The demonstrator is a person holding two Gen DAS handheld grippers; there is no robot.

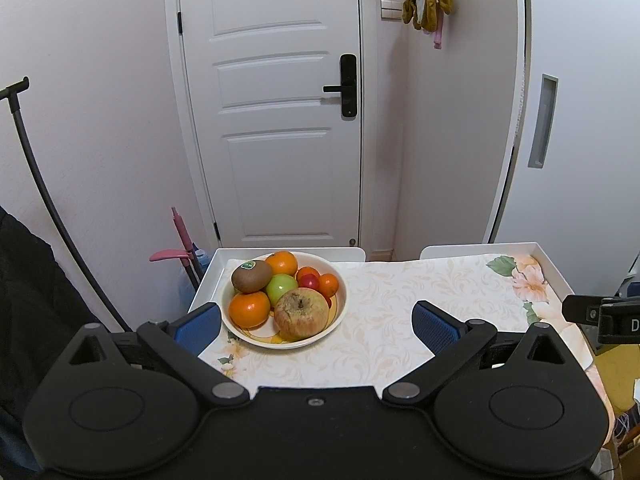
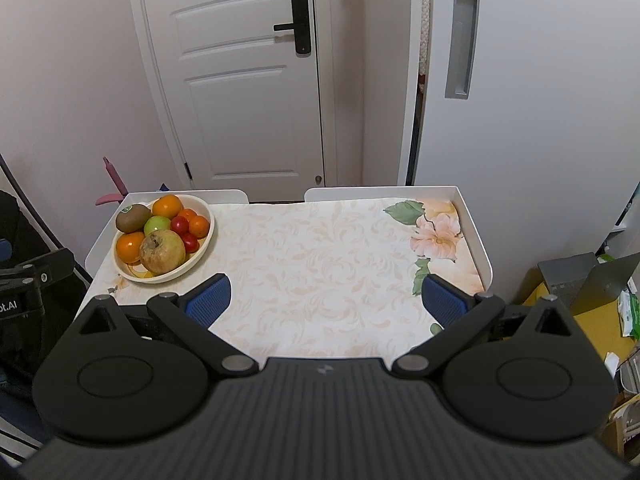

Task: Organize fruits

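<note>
All the fruit in view sits heaped in one cream bowl (image 1: 338, 312) at about ten o'clock on the tabletop (image 1: 400, 320), close to its far left corner. In the bowl: a kiwi (image 1: 251, 276) with a sticker at the back left, an orange (image 1: 282, 263) behind at twelve o'clock, a second orange (image 1: 249, 309) at the front left, a green apple (image 1: 281, 288) in the middle, a large blotchy apple (image 1: 301, 318) at the front, and a few small red and orange fruits (image 1: 318, 280) on the right side. The fruits touch one another, and none lies loose on the flowered cloth (image 2: 320, 248), which is bare from the bowl across to three o'clock.

The left gripper (image 1: 316, 320) hangs near the front edge of the tabletop, its blue fingers (image 1: 200, 326) spread wide with nothing between them; the left one is just beside the bowl's near rim. The right gripper (image 2: 326, 300) is over the bare middle of the cloth, fingers (image 2: 442, 300) likewise wide apart and empty, the bowl off at its ten o'clock.

By my reading, the gathering looks finished: every fruit seen is already in the bowl. Whether further sorting is wanted, I cannot tell from these views.
</note>
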